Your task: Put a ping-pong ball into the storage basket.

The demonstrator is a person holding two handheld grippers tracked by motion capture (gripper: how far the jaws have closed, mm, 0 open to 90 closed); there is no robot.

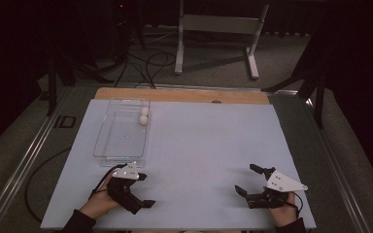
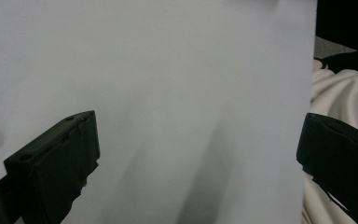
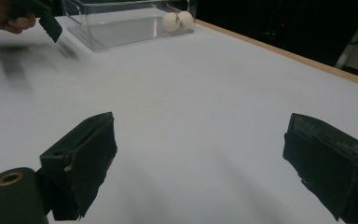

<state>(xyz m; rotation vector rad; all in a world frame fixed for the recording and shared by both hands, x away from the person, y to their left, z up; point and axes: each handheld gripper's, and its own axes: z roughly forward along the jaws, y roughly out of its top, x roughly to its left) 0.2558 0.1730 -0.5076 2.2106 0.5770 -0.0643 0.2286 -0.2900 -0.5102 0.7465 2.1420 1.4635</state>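
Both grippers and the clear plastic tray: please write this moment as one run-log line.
left gripper: open, empty | right gripper: open, empty | clear plastic tray: two white balls at far end | light table

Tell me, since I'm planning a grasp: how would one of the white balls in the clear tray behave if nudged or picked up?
The white balls look round and smooth, so a nudge would probably send one rolling until the clear tray wall stops it. They seem small and likely light, and could slip from a flat-jawed gripper.
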